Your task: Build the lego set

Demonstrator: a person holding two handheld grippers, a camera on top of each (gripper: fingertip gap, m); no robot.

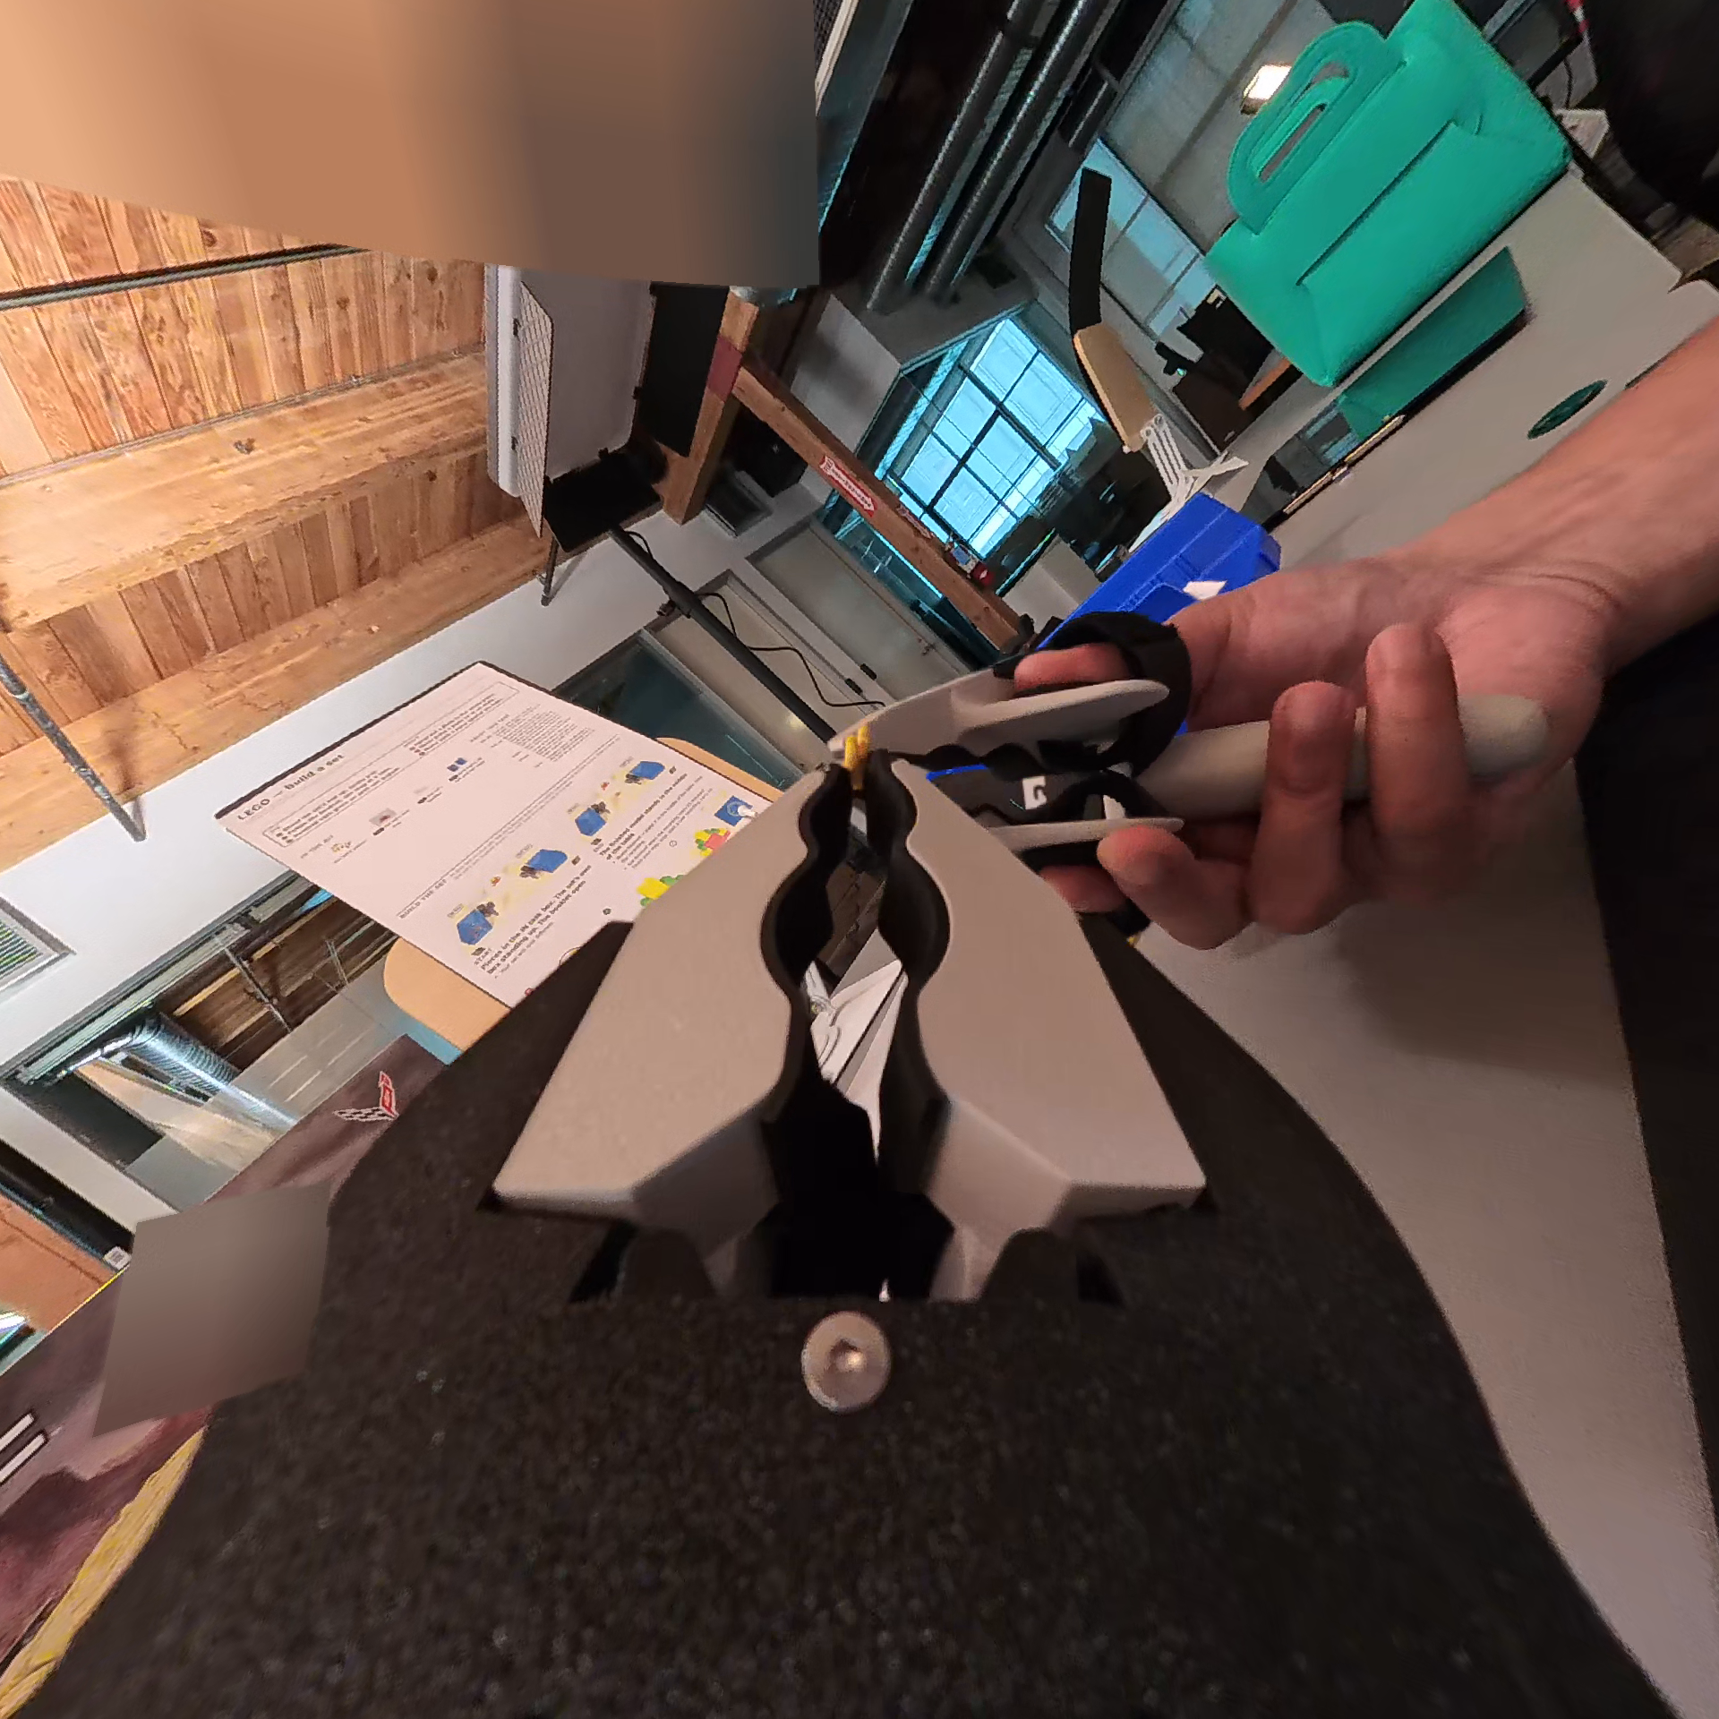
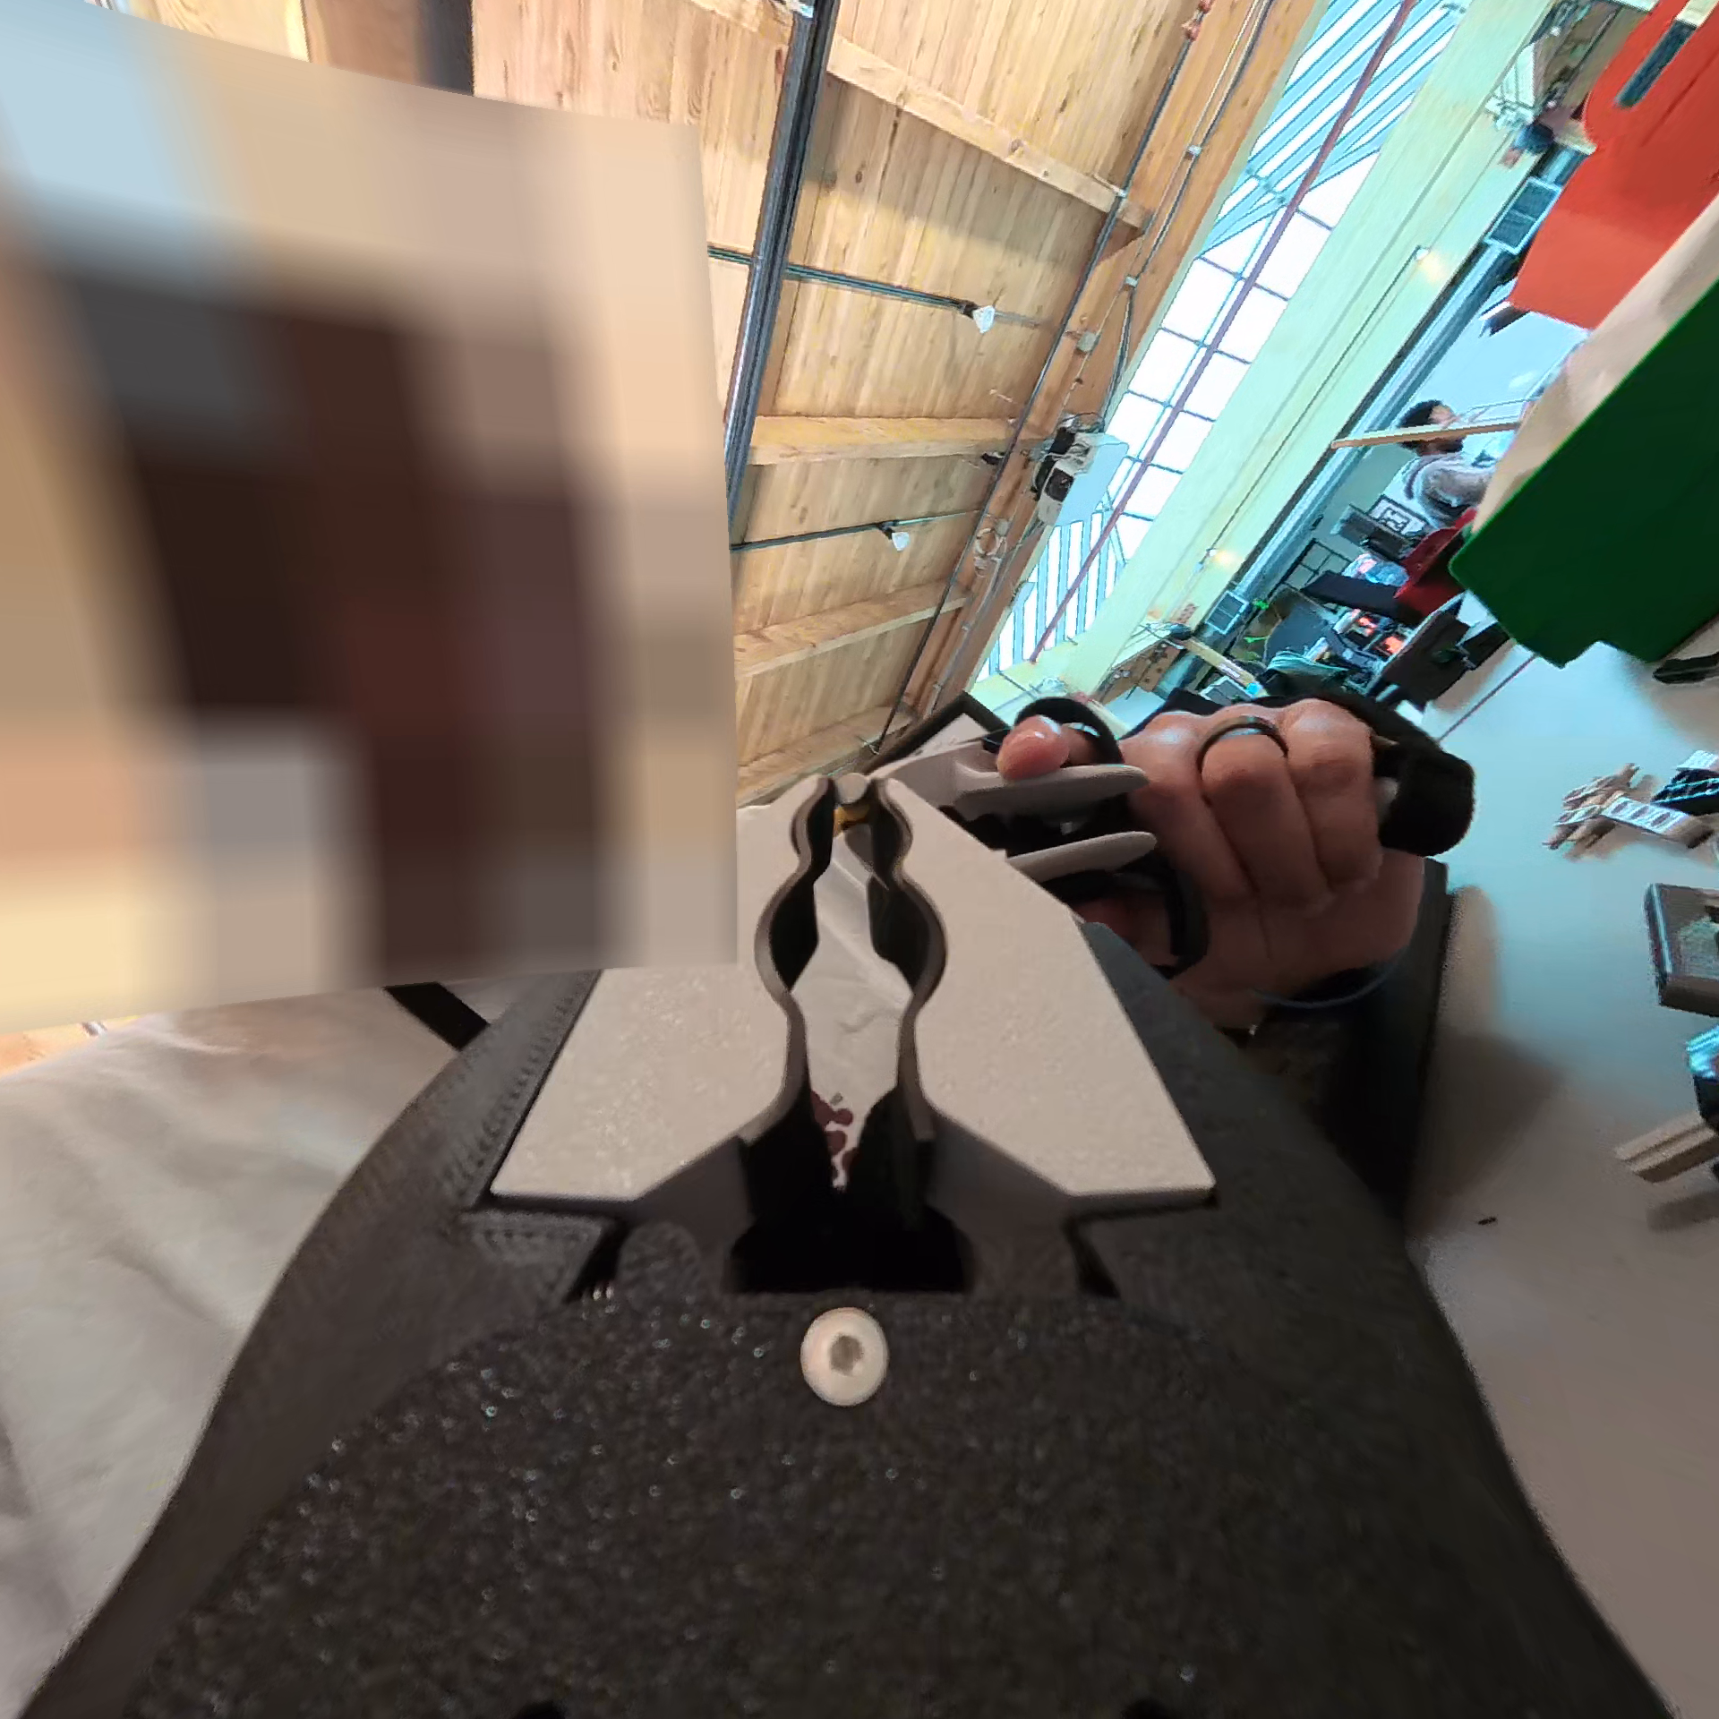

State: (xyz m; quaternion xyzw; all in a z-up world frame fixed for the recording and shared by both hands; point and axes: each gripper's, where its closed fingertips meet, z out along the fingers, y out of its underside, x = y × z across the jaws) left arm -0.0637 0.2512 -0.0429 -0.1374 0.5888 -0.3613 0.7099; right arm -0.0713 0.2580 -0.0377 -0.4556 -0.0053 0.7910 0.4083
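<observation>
Both grippers are held up in the air, tip to tip. In the left wrist view my left gripper (image 1: 860, 779) is nearly closed on a small yellow lego piece (image 1: 859, 752). The right gripper (image 1: 848, 744) comes in from the right, held by a hand (image 1: 1395, 744), and its tips pinch the same yellow bit. In the right wrist view my right gripper (image 2: 851, 802) is nearly closed on a small grey round part with yellow under it (image 2: 848, 817). The left gripper reaches in from the right there, held by a hand (image 2: 1256, 819). The piece's full shape is hidden by the fingertips.
A printed instruction sheet (image 1: 484, 819) lies on a round wooden table behind. A blue bin (image 1: 1200, 558) and a teal foam case (image 1: 1377, 205) sit on the grey table (image 1: 1395, 1116). A green box (image 2: 1600, 558) and wooden clips (image 2: 1600, 814) lie to the right. Only a small space, under 4 cm, lies between the two pairs of fingers.
</observation>
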